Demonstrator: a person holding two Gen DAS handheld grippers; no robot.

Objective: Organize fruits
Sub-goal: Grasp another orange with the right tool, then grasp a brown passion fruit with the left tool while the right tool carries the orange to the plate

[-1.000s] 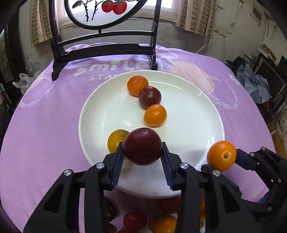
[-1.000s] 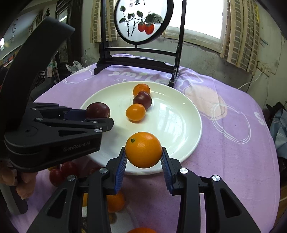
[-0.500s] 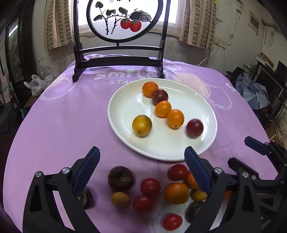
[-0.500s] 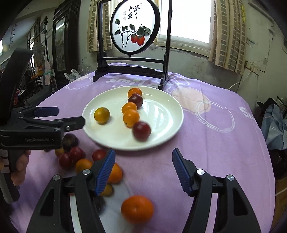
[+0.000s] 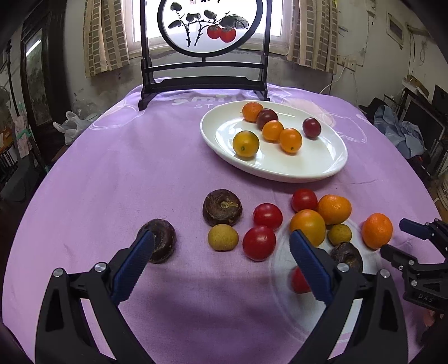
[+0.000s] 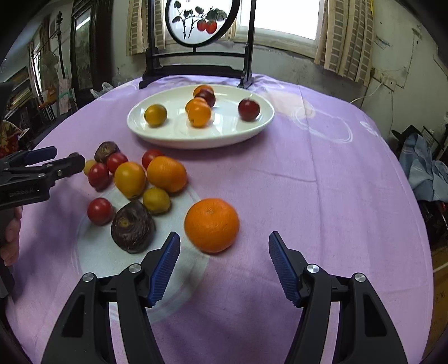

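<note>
A white plate (image 5: 322,168) (image 6: 260,123) holds several fruits: orange ones, a yellow one (image 5: 245,143) and dark red ones (image 5: 311,127). Loose fruit lies on the purple cloth near me: red tomatoes (image 5: 259,243), brown chestnut-like fruits (image 5: 222,207), small yellow fruits (image 5: 223,237), and oranges. My left gripper (image 5: 221,260) is open and empty, low over this pile. My right gripper (image 6: 224,266) is open and empty, just behind a large orange (image 6: 212,224) (image 5: 377,230). The right gripper also shows in the left wrist view (image 5: 403,238), and the left gripper in the right wrist view (image 6: 60,158).
A dark wooden stand with a round painted screen (image 5: 205,25) (image 6: 201,22) stands at the table's far edge behind the plate. The round table drops off on all sides. Clutter and cloth (image 6: 428,165) lie beyond the right edge.
Both grippers let go of their fruit onto the plate, opened, and pulled back toward me. They now hover low over the loose fruit pile.
</note>
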